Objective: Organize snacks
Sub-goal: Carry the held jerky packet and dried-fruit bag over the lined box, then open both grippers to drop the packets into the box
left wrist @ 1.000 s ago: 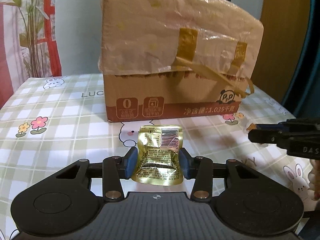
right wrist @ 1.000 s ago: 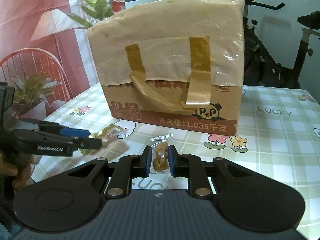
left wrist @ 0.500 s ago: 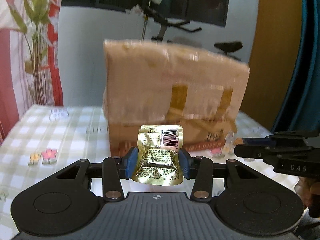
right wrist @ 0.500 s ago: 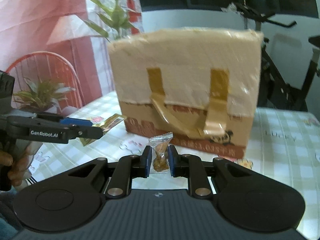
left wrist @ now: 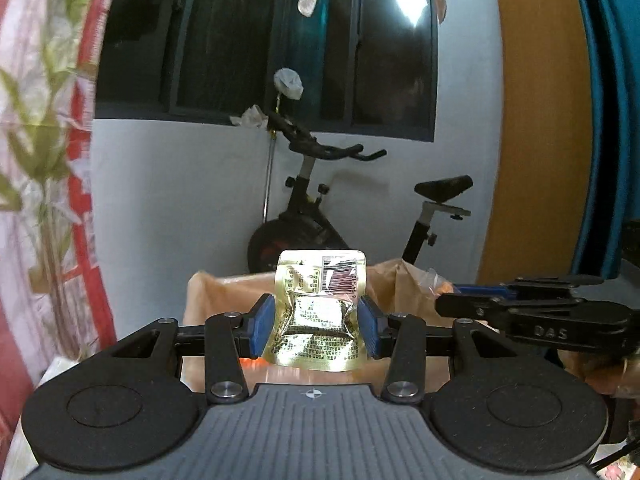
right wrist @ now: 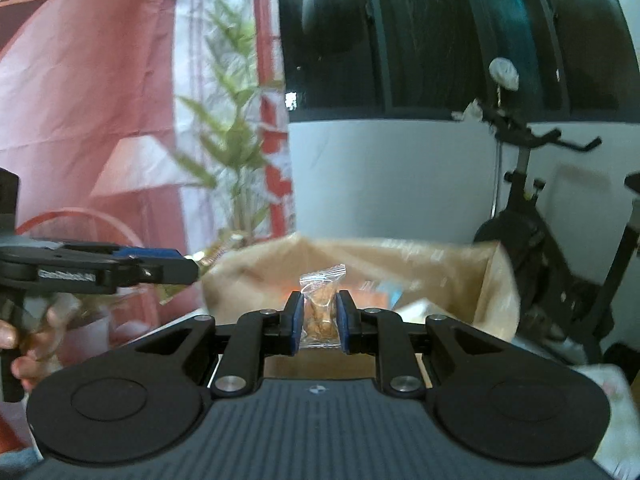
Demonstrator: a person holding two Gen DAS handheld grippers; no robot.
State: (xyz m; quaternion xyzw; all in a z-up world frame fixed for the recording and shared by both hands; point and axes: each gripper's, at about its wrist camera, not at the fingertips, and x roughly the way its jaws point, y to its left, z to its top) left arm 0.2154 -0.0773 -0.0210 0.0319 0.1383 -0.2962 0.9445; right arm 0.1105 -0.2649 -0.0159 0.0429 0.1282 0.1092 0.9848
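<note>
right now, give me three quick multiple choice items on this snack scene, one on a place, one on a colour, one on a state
1. Where is the open cardboard box?
A. just beyond and below both grippers
B. behind the cameras
C. on the exercise bike

2. What colour is the packet in the left gripper?
A. red
B. gold
C. blue

3. What is the state of the right gripper?
A. open and empty
B. shut on the clear-wrapped snack
C. shut on nothing

Answers: 1 A, its open top shows past the fingertips in both wrist views. 2 B, shiny gold foil with printed text. 3 B, both blue pads press the wrapper's sides.
</note>
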